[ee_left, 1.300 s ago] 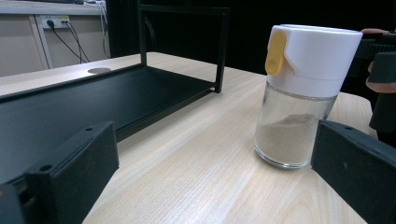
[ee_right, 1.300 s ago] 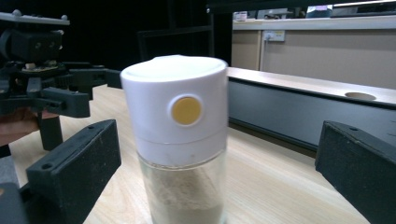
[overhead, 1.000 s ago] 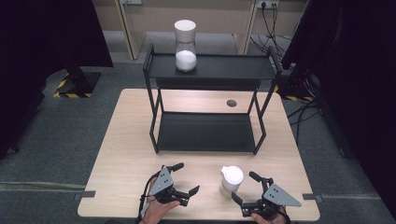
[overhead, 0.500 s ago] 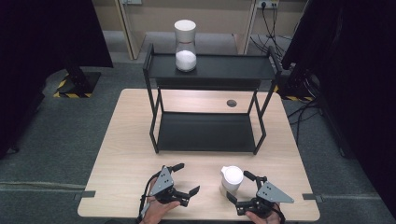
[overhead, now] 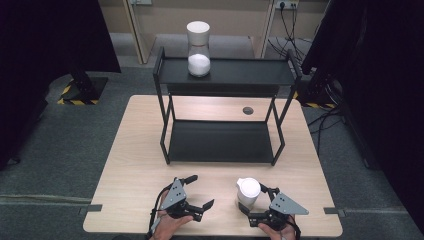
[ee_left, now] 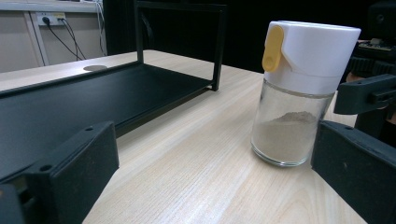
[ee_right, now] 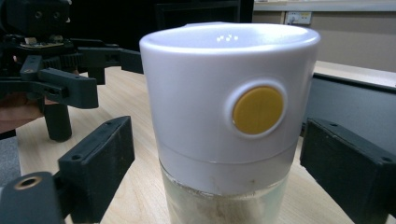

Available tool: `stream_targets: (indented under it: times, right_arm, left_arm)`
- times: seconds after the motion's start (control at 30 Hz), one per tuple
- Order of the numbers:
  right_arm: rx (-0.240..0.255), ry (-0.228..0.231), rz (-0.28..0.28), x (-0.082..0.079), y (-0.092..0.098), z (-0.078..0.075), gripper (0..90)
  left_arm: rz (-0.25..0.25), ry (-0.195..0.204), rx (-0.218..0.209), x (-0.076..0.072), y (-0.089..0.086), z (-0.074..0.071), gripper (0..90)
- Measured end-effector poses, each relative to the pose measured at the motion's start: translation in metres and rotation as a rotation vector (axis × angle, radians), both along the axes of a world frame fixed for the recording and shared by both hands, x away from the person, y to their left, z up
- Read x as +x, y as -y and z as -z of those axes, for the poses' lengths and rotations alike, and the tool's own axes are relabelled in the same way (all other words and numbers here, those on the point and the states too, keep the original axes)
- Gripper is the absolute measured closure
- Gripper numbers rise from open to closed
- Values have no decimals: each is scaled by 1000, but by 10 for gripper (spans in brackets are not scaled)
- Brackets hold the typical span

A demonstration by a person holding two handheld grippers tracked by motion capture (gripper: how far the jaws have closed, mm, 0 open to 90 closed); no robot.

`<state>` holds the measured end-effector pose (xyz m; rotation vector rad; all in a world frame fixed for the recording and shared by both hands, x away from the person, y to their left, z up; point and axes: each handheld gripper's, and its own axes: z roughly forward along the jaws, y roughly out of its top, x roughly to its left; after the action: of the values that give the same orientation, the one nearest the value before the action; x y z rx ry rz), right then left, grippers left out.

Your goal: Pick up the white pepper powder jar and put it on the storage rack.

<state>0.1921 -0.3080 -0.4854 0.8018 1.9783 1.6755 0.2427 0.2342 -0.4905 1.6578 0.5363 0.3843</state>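
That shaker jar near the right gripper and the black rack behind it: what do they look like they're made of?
Shaker jar: the body looks like clear glass, since the tan powder shows through and its thick base glints. The matte white cap and yellow tab look like plastic.
Rack: probably painted or coated metal, going by its thin black frame and flat matte shelves.

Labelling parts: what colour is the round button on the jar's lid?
Yellow button, clearest in right gripper view.
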Motion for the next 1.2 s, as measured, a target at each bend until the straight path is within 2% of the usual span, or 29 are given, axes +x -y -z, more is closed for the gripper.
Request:
stream_targets:
  times: [0.5,0.7,0.8,1.07,1.2]
  right_arm:
    - [-32,-31,-2,7,-5,-2,297]
    - [-44,-29,7,5,-6,-5,306]
    - [-30,-37,14,4,-5,-5,307]
    - [-15,7,22,-3,-3,-10,308]
    - [-11,12,19,-5,-1,-14,308]
  left_arm:
    - [2,-1,3,0,0,0,1]
    - [4,0,4,0,0,0,1]
    - [5,0,2,0,0,0,1]
    - [6,1,3,0,0,0,1]
    - [6,0,3,0,1,0,1]
